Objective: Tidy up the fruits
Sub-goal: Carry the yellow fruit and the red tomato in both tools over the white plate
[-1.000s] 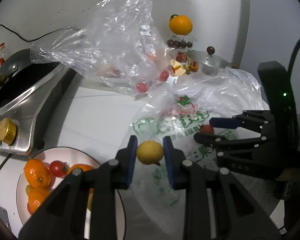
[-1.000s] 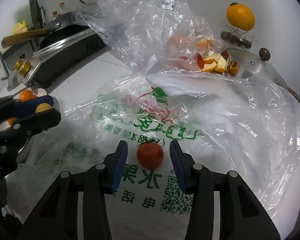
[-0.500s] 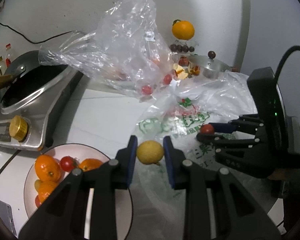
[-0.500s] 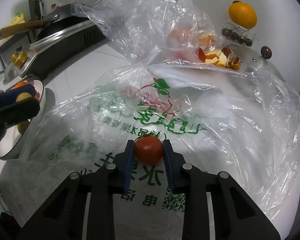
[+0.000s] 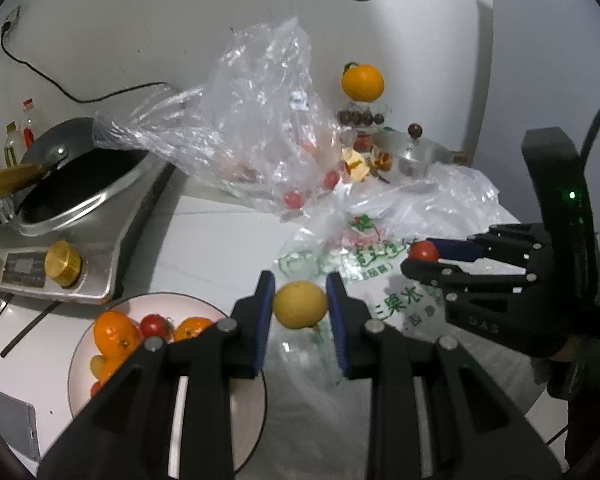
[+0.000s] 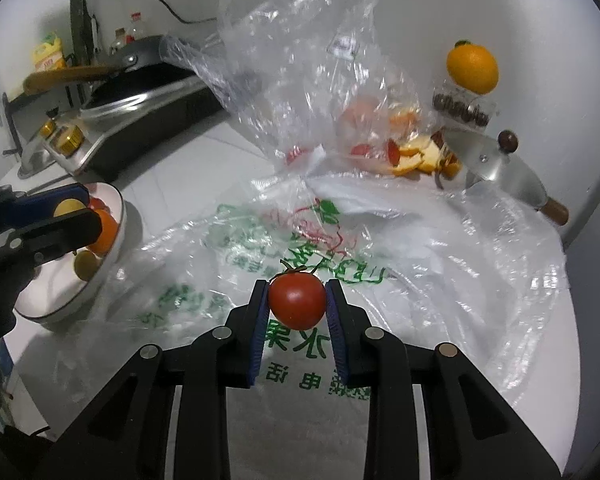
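Observation:
My left gripper (image 5: 300, 304) is shut on a yellow citrus fruit (image 5: 300, 305), held above the counter just right of a white plate (image 5: 220, 436). The plate holds oranges (image 5: 114, 333) and a tomato (image 5: 155, 325). My right gripper (image 6: 297, 306) is shut on a red tomato (image 6: 297, 305), lifted above a printed plastic bag (image 6: 340, 264). The right gripper with its tomato (image 5: 423, 251) also shows at the right of the left wrist view. The left gripper with its fruit (image 6: 69, 208) shows at the left of the right wrist view, over the plate (image 6: 60, 300).
A crumpled clear bag (image 5: 260, 128) with small tomatoes stands at the back. A wok on a cooker (image 5: 72, 216) is at the left. An orange (image 5: 362, 82), a steel lid (image 5: 416, 158) and peel scraps (image 6: 416, 156) sit at the back right.
My right gripper closed on the red tomato and lifted it off the printed bag. My left gripper kept hold of the yellow fruit and rose and drew back, nearer the plate.

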### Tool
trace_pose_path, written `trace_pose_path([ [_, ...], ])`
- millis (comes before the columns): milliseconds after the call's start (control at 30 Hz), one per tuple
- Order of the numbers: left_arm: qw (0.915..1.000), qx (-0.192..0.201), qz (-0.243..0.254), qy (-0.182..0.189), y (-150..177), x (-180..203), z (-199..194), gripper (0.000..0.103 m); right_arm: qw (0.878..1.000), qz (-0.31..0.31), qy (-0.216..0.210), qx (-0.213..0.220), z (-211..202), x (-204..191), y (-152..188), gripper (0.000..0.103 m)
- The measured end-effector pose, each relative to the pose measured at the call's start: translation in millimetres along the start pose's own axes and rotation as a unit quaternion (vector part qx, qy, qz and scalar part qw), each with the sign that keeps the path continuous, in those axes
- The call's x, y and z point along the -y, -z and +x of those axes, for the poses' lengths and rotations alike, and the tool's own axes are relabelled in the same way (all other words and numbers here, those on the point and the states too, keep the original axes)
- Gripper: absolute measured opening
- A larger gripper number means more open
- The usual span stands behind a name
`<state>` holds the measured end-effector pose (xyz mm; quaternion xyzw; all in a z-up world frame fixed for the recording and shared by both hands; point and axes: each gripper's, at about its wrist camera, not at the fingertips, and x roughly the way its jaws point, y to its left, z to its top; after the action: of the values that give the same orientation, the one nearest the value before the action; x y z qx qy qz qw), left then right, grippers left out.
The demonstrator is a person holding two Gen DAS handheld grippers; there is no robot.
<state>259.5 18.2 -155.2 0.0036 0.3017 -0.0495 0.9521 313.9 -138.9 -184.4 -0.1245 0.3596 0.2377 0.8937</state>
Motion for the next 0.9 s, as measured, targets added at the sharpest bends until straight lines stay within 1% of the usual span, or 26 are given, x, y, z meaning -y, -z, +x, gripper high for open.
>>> trace_pose_path([
  [533, 0.9986, 0.051, 0.015, 0.003, -15.2, 6.0, -50.7, 0.027, 0.998, -0.014, 0.009, 0.066, -66.9, -20.3, -18.8, 0.03],
  [900, 0.9966, 0.08, 0.019, -0.001, -17.5, 3.8, -86.8, 0.027, 0.994, -0.026, 0.018, 0.101, -101.2, -35.3, -27.3, 0.03],
])
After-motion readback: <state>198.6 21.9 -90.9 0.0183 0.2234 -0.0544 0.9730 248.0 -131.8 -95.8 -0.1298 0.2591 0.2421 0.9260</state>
